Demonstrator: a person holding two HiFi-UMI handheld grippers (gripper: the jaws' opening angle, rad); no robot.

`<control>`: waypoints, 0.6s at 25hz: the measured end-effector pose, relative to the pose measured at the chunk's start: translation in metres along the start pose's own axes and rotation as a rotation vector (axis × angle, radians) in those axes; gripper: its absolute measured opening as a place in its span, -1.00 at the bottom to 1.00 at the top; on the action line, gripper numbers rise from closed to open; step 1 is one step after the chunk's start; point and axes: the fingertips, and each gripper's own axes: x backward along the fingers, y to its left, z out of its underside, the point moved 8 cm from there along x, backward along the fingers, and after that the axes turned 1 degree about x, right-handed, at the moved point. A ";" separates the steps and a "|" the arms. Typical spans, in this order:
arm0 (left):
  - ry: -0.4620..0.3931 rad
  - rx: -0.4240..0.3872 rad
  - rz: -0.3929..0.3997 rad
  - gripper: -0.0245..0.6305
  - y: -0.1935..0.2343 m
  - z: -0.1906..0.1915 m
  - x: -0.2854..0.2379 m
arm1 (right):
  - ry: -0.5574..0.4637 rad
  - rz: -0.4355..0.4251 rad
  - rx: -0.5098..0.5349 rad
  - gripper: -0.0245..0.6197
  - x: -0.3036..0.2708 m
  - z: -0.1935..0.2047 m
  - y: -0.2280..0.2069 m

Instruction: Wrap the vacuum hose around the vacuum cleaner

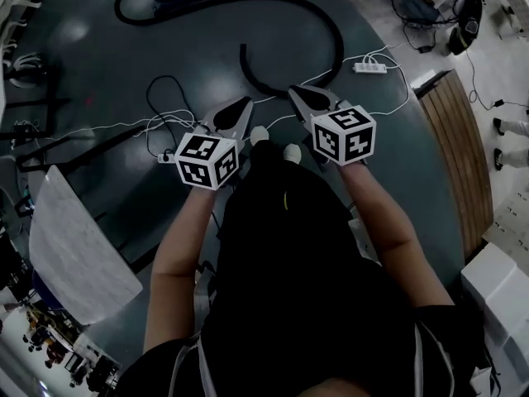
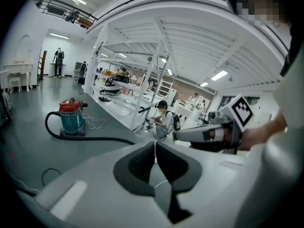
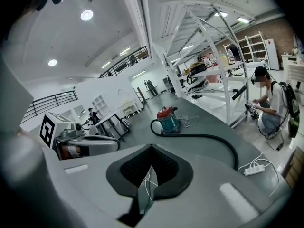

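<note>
You held the left tool [image 1: 245, 103] and right tool [image 1: 292, 91] pressed together, pinching nothing. They were aimed ahead, presumably for approach. The vacuum hose [image 1: 318, 16] lay uncoiled on the floor [image 1: 99, 40], untouched, trailing from the far-left vacuum cleaner [image 2: 71, 118].

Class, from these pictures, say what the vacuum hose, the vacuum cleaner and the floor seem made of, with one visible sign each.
Vacuum hose: matte black flexible plastic or rubber; it lies in smooth curves.
Vacuum cleaner: teal drum, red lid, probably plastic or painted metal; slight sheen.
Floor: smooth coated surface, perhaps sealed concrete; lamps glare on it.
</note>
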 end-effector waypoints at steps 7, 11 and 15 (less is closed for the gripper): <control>0.049 0.010 0.050 -0.85 0.020 0.002 -0.027 | 0.035 0.040 -0.029 -0.93 -0.020 0.002 -0.013; 0.066 0.013 0.076 -0.82 0.044 -0.007 -0.048 | 0.050 0.077 -0.036 -0.93 -0.039 -0.006 -0.023; 0.097 0.013 0.107 -0.81 0.069 -0.011 -0.064 | 0.057 0.108 -0.072 -0.93 -0.060 -0.013 -0.032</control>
